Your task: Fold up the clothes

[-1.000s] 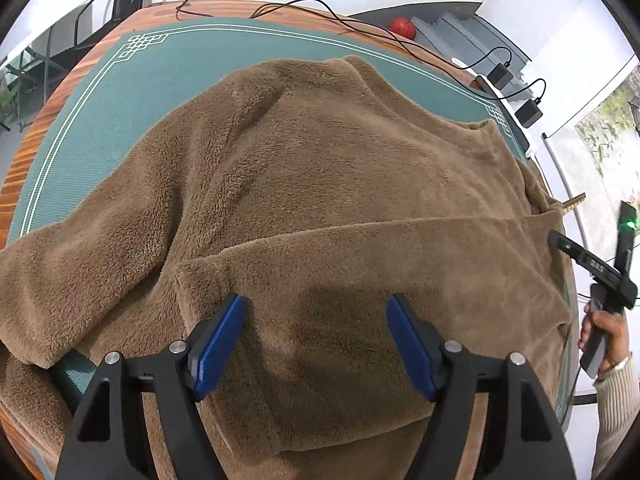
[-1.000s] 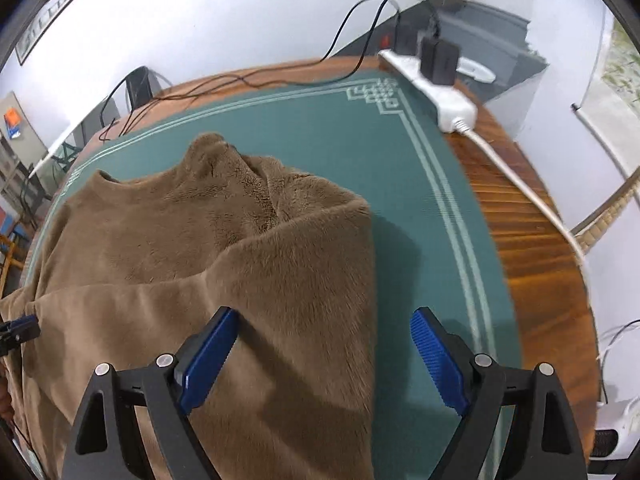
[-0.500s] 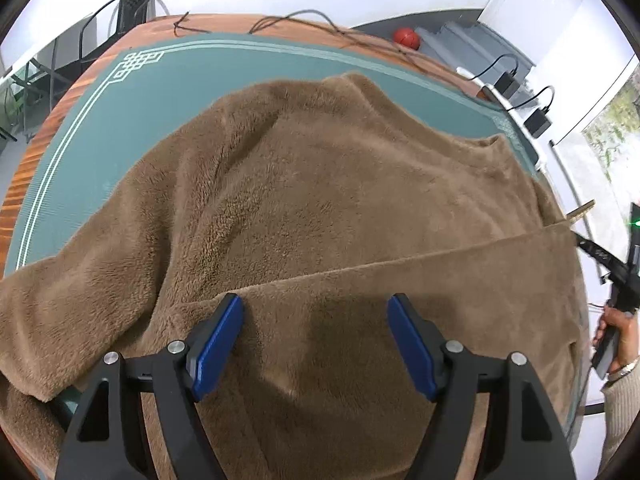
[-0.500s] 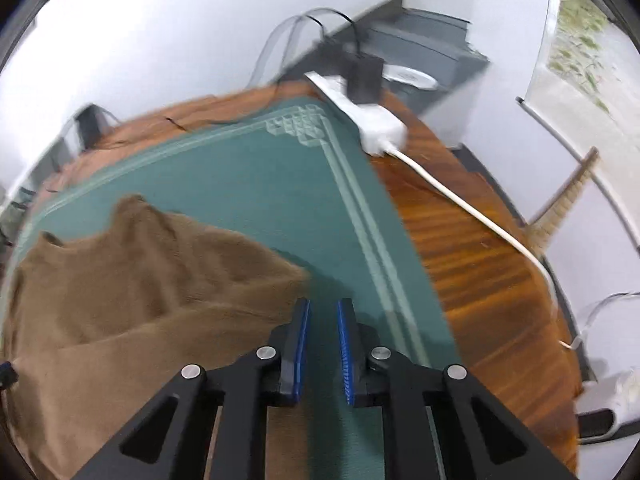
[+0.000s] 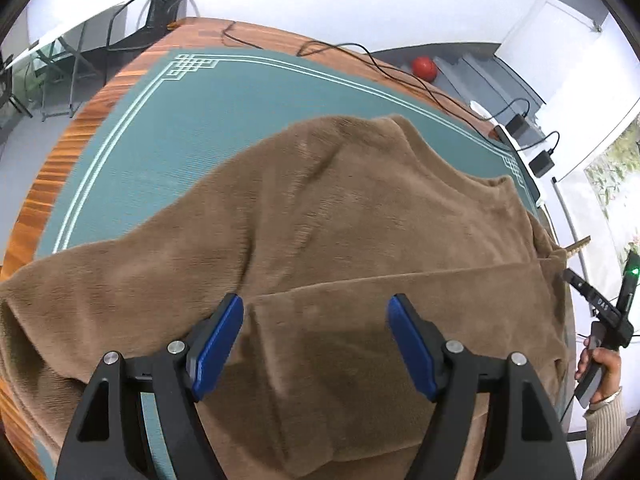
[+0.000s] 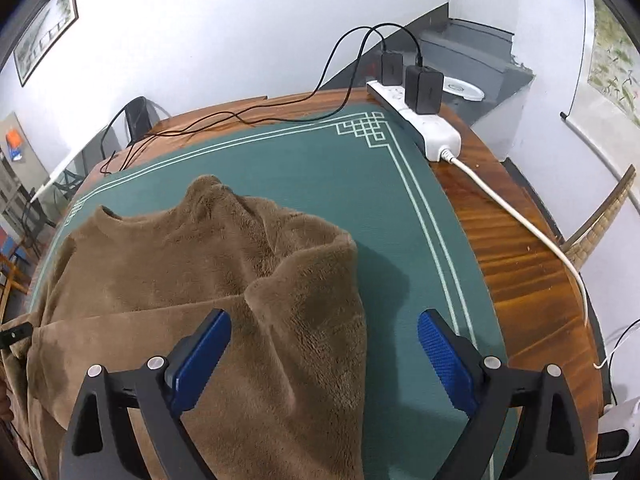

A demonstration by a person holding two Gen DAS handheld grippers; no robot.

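Nearest the left wrist camera, the left gripper (image 5: pixel 315 334) hangs with its blue pads wide apart and nothing between them, poised over the folded-up lower part of the brown fleece sweater (image 5: pixel 320 216). Over on the right wrist camera, the right gripper (image 6: pixel 325 354) is spread wide too, holding nothing: one pad sits above the sweater's (image 6: pixel 192 276) folded corner, the other above bare green mat (image 6: pixel 320 160). The sweater lies spread across the mat, one sleeve trailing off toward the table's left edge, neckline toward the far side. At the right edge of the left view, a hand (image 5: pixel 602 372) grips the other tool's handle. Farther back: the wooden table (image 6: pixel 516 256), a white power strip (image 6: pixel 424 128) with two black chargers, and a red ball (image 5: pixel 424 67) by the wall.
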